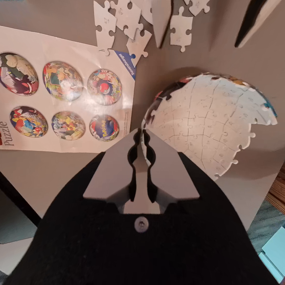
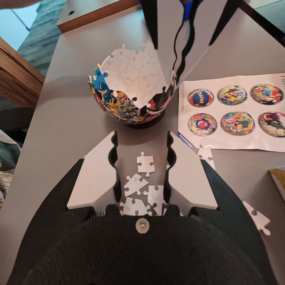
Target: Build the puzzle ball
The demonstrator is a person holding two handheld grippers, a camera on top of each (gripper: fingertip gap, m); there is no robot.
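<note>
The half-built puzzle ball is an open shell, white inside and printed with cartoon figures outside. It sits on a black ring stand on the grey table. My left gripper is shut on the shell's rim; the right wrist view shows it coming down from above onto the rim. My right gripper is open and empty, hovering over several loose white pieces in front of the ball. It also shows at the top of the left wrist view above more loose pieces.
A printed leaflet with pictures of balls lies flat beside the ball, with one piece overlapping its corner. A yellow book lies at the right table edge. Wooden furniture stands to the left. A white board lies behind. There is about 10 cm between the tips of the two grippers.
</note>
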